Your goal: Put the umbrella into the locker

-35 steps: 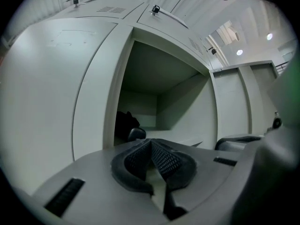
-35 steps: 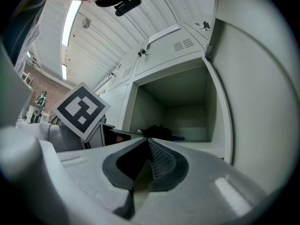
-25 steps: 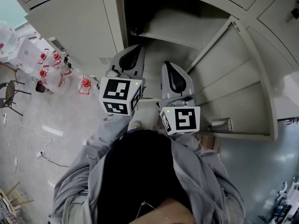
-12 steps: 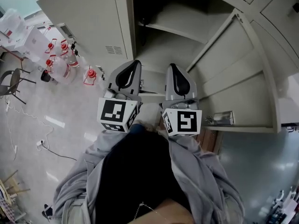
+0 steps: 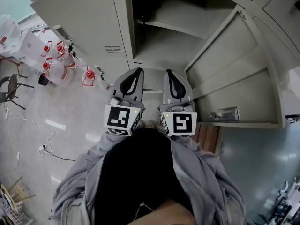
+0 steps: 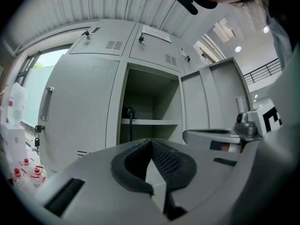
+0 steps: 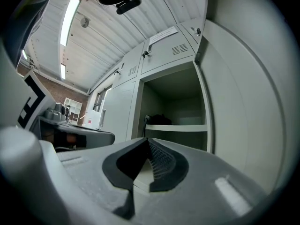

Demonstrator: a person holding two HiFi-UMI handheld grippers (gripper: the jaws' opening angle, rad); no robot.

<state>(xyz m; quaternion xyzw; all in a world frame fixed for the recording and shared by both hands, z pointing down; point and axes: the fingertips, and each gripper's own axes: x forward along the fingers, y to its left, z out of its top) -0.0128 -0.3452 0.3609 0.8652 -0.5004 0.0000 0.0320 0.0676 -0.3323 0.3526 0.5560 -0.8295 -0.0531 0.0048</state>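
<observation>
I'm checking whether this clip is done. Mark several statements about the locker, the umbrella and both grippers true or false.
1. The locker door stands open. True.
2. The left gripper holds the umbrella. False: its jaws are together with nothing between them.
3. A dark bundle, apparently the umbrella, lies on the locker shelf. True.
4. The right gripper has its jaws wide apart. False: they are together and empty.
5. The red-capped bottles stand inside the locker. False: they stand on the floor, at the left of the head view.
</observation>
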